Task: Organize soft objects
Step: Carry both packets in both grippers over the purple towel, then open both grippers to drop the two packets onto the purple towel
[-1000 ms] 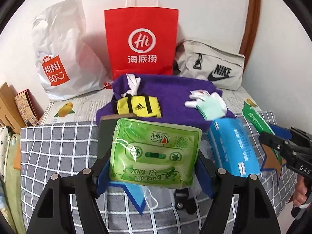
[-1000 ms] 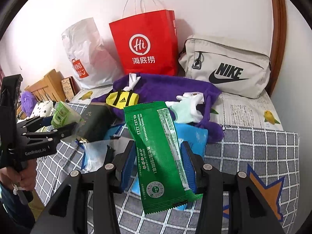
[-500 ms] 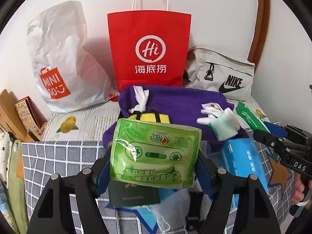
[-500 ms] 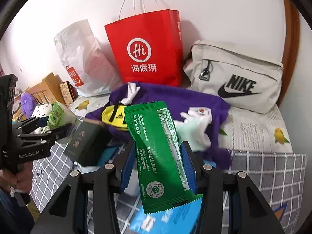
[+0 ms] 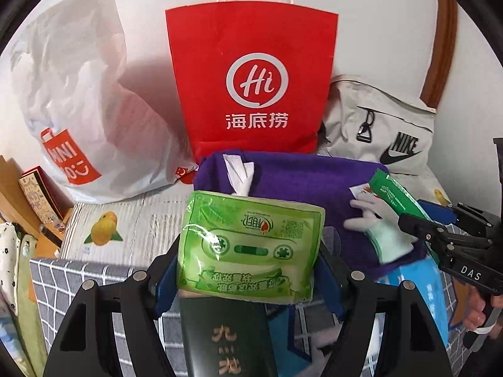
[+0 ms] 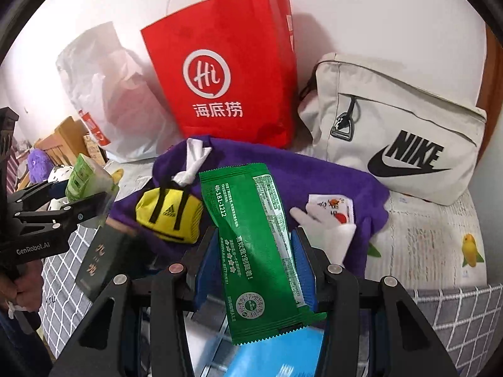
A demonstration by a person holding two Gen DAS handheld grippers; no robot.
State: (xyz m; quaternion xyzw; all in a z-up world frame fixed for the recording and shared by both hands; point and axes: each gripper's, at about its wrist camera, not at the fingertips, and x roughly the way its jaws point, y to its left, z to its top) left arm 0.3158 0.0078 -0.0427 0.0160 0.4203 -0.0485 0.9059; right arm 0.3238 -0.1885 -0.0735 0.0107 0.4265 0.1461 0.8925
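My left gripper (image 5: 248, 273) is shut on a light green wet-wipe pack (image 5: 251, 245) and holds it above the bed, facing the red paper bag (image 5: 251, 75). My right gripper (image 6: 254, 267) is shut on a dark green sachet (image 6: 254, 238) and holds it over the purple towel (image 6: 314, 176). The right gripper with its sachet also shows at the right of the left wrist view (image 5: 440, 229). The left gripper with its pack shows at the left of the right wrist view (image 6: 78, 194).
A white Miniso bag (image 5: 81, 103) and a beige Nike bag (image 6: 399, 125) flank the red bag by the wall. On the towel lie a yellow pouch (image 6: 169, 213) and pale gloves (image 6: 327, 223). A dark box (image 5: 226, 342) and a blue pack (image 6: 276, 355) lie on the checked cover.
Both grippers have moved forward and up toward the red bag, each still holding its pack. The bags now look larger and closer.
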